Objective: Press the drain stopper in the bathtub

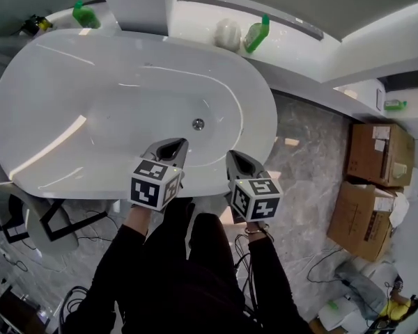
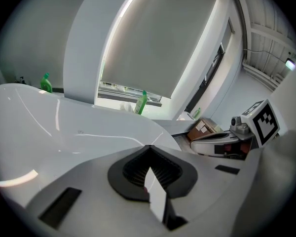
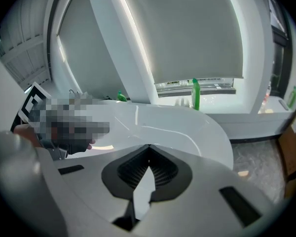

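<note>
A white oval bathtub (image 1: 70, 82) fills the upper left of the head view. Its round metal drain stopper (image 1: 198, 124) sits on the tub floor toward the right end. My left gripper (image 1: 173, 145) hovers over the near rim, just below and left of the stopper, its jaws shut on nothing. To its right, my right gripper (image 1: 235, 158) is held at the rim's outer edge, also shut and empty. Neither touches the stopper. In both gripper views the jaws meet at the tips, above the tub rim (image 2: 89, 127) (image 3: 167, 125); the stopper is hidden there.
Two green bottles (image 1: 258, 35) (image 1: 86, 16) and a pale round object (image 1: 228, 33) stand on the ledge behind the tub. Cardboard boxes (image 1: 380, 155) sit on the marble floor at right. Cables (image 1: 83, 298) and a white stand (image 1: 42, 221) lie left of the person's legs.
</note>
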`<act>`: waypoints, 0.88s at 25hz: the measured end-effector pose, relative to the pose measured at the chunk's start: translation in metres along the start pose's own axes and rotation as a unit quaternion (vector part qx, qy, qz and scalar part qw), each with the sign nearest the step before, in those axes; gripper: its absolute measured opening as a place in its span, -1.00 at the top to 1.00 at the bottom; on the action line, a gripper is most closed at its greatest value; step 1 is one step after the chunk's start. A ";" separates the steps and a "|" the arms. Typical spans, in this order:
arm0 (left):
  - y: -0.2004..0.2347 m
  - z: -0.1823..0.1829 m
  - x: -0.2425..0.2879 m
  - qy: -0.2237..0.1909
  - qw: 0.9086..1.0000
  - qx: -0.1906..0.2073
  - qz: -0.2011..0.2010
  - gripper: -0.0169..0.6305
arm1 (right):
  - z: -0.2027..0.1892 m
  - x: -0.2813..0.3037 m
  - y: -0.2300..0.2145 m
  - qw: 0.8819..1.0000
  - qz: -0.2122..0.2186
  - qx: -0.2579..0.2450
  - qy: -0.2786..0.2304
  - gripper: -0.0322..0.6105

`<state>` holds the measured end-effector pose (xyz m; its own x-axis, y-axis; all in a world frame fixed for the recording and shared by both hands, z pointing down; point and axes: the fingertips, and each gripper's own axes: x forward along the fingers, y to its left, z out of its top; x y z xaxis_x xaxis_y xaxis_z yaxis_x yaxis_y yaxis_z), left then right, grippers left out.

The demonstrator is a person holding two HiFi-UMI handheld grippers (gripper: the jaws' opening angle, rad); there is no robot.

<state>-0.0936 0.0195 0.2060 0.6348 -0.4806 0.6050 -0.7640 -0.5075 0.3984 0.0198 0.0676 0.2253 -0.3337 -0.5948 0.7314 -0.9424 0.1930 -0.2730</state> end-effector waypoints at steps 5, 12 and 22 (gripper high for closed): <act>0.011 -0.003 0.011 0.007 1.000 -0.007 0.002 0.92 | -0.005 0.010 -0.005 1.000 -0.008 -0.003 0.009 0.89; 0.026 -0.025 0.038 0.028 1.000 -0.013 0.002 0.92 | -0.022 0.038 -0.016 0.999 -0.006 -0.012 0.032 0.89; 0.061 -0.050 0.091 0.047 0.999 -0.021 0.015 0.92 | -0.028 0.102 -0.046 0.998 0.018 -0.037 0.052 0.89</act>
<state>-0.0883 -0.0200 0.3198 0.5989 -0.4257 0.6783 -0.7884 -0.4623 0.4059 0.0283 0.0201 0.3303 -0.3644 -0.5034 0.7835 -0.9274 0.2727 -0.2562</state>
